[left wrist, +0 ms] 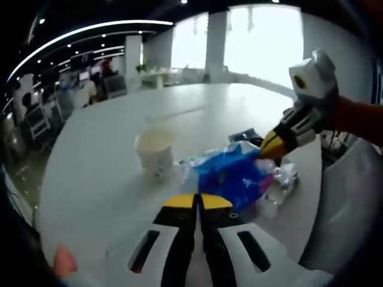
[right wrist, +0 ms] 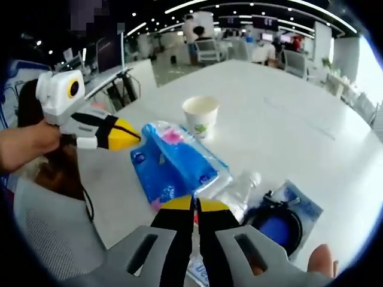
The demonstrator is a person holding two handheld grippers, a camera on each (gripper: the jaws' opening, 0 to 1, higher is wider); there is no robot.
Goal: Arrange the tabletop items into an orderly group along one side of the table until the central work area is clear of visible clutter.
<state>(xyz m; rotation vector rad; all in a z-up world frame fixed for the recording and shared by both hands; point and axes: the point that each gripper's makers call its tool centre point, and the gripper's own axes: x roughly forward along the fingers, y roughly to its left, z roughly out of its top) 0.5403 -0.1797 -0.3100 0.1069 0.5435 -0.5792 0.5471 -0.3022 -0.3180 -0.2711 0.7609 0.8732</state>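
Observation:
A blue plastic pack (left wrist: 230, 173) (right wrist: 176, 164) lies on the white table (left wrist: 108, 137), near its edge. A white paper cup (left wrist: 155, 154) (right wrist: 200, 116) stands upright just beside it. A clear plastic bottle (right wrist: 240, 190) (left wrist: 281, 179) lies on its side against the pack. My left gripper (left wrist: 198, 200) (right wrist: 133, 135) is shut, its yellow tips at one end of the pack. My right gripper (right wrist: 194, 205) (left wrist: 266, 149) is shut too, tips at the opposite end over the pack and bottle. Nothing shows between either pair of jaws.
A flat packet with a dark blue round item (right wrist: 278, 226) lies by the bottle, close to the table edge. A grey-white chair back (right wrist: 54, 221) stands beside the table. Office chairs and people (right wrist: 263, 48) are beyond the far side.

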